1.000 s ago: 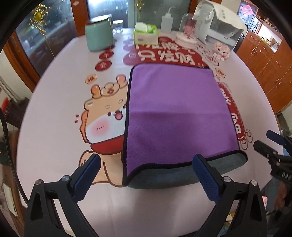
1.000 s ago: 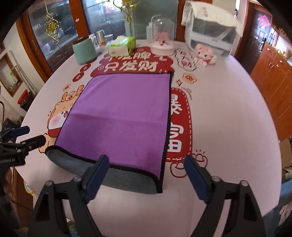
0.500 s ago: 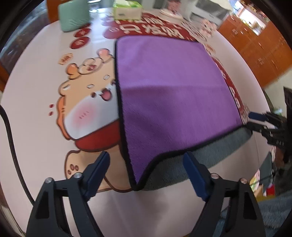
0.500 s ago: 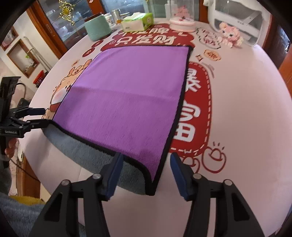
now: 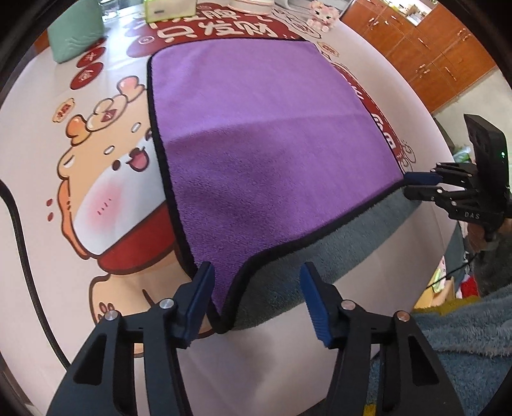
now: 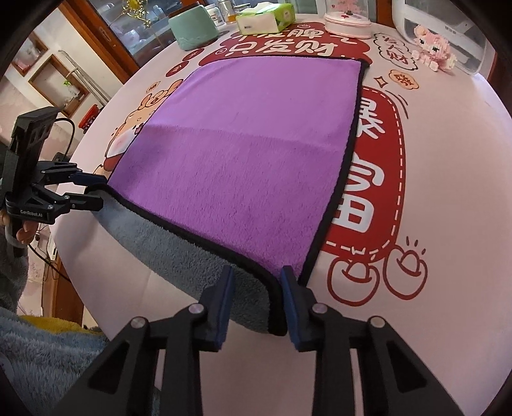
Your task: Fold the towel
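My job at this point, as I judge it, is to take both near corners of the purple towel (image 5: 272, 153) evenly before lifting — same depth of bite on each side, so the fold travels straight to the far hem.

Low in the left wrist view, my left gripper (image 5: 256, 299) stands fairly wide, its blue pads (image 5: 200, 300) straddling the near left corner where the black hem turns over the grey underside. One pad sits just beside the cloth; nothing is pinched yet. I would want it pushed a little further in before it closes.

Low in the right wrist view, my right gripper (image 6: 256, 304) is much narrower, the pads flanking the near right corner and its hem. Whether they truly press the cloth I cannot tell; a slim gap seems to remain.

Beyond the tongs the towel lies flat on the printed tablecloth (image 6: 448, 192), filling the centre of both frames, with a faint crease across its middle. At the top of the frame, past the far hem, stand a green canister (image 6: 192, 27), a tissue box (image 6: 264, 16) and a small pink figure (image 6: 432, 48), well apart from the towel.
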Demonstrator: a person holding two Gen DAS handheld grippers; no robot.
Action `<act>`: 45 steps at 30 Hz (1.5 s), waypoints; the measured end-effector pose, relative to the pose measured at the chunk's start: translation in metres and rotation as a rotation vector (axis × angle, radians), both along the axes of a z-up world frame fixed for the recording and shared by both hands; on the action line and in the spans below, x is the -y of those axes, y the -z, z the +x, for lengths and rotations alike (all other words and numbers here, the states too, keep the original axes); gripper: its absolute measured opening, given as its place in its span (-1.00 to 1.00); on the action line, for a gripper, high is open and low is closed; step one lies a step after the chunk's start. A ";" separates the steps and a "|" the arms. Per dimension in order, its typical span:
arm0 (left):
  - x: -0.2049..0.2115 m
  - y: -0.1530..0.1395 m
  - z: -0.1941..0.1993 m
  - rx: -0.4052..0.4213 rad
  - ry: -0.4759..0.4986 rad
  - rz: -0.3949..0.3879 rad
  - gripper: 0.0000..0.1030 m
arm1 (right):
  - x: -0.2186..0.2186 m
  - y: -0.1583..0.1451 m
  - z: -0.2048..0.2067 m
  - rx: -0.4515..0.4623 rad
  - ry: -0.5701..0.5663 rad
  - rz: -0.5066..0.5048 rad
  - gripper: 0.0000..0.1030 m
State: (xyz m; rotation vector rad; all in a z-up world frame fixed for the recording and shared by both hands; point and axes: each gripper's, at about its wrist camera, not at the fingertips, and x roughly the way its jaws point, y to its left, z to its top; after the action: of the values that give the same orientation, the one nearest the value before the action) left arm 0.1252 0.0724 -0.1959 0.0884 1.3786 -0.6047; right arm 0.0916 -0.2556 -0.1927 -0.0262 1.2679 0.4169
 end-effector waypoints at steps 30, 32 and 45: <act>0.000 -0.017 0.001 0.051 -0.029 0.060 -0.88 | 0.008 -0.026 -0.001 0.082 -0.005 -0.004 -0.89; -0.002 -0.028 0.009 0.085 -0.053 0.064 -0.88 | 0.008 -0.038 0.004 0.125 0.009 -0.010 -0.89; 0.003 -0.086 0.094 0.292 -0.205 0.078 -0.88 | 0.015 -0.097 0.079 0.347 0.143 -0.053 -0.90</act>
State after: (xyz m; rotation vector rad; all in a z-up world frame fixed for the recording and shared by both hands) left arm 0.2193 0.0699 -0.1097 0.0925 1.1110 -0.3513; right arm 0.1710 -0.2710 -0.0959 -0.0505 0.9315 0.2425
